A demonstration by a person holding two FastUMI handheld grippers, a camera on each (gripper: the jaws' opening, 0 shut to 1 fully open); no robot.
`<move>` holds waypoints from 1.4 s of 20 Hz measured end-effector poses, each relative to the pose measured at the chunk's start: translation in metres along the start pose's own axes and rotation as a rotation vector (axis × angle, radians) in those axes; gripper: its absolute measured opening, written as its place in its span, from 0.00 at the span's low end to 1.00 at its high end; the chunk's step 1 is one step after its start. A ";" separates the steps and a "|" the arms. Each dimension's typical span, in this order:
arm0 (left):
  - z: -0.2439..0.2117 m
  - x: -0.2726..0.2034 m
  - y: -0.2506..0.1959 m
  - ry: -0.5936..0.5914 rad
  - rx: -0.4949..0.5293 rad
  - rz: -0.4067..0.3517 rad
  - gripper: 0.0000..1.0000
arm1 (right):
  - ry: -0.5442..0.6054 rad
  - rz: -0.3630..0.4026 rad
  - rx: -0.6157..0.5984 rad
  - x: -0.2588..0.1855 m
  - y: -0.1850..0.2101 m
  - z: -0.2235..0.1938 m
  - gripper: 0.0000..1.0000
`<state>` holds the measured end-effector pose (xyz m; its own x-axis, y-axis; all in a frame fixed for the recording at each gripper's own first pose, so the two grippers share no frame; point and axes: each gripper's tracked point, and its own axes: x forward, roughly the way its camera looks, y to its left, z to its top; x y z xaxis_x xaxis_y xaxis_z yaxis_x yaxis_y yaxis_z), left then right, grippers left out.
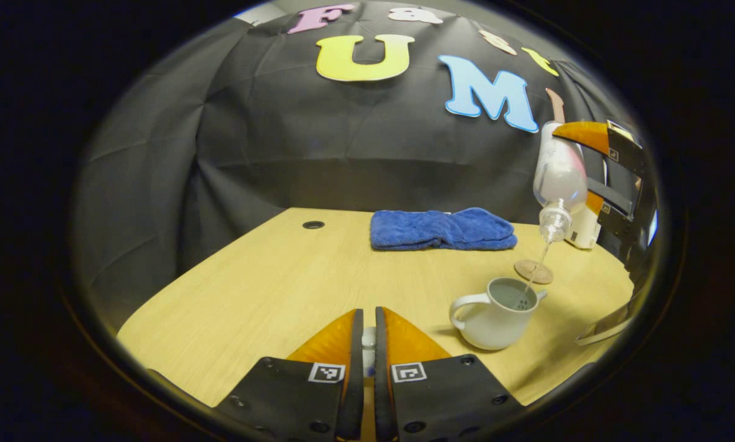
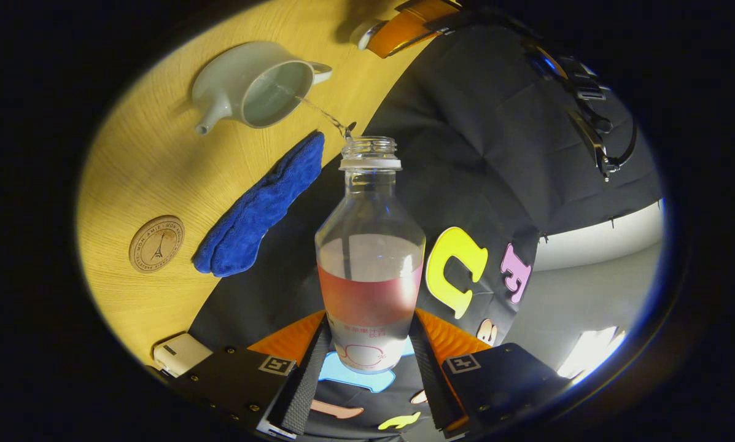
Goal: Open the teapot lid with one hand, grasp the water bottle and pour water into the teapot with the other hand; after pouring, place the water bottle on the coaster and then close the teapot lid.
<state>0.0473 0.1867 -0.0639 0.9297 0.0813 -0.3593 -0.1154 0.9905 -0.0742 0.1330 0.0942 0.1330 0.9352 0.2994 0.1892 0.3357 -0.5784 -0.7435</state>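
Water bottle (image 2: pixel 370 258), uncapped and part full, is clamped near its base between both fingers of the right hand-held gripper (image 2: pixel 370 362) and tipped neck-down above the teapot (image 1: pixel 496 313), a thin stream falling into the open pot. That teapot stands lidless on the worktop (image 1: pixel 269 288), just in front of the round coaster (image 1: pixel 533 271) and near a folded blue towel (image 1: pixel 442 229). Left hand-held gripper (image 1: pixel 369 344) hovers low over the worktop beside the pot, its jaws nearly closed on something small and pale that I cannot identify.
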 end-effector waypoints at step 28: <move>0.000 0.000 0.001 -0.007 -0.026 0.024 0.14 | 0.093 0.423 0.947 -0.026 0.113 0.037 0.75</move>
<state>0.0472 0.1875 -0.0640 0.9289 0.1061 -0.3547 -0.1468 0.9851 -0.0897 0.1422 0.0495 0.0206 0.9743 0.1283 -0.1852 -0.2102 0.2214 -0.9523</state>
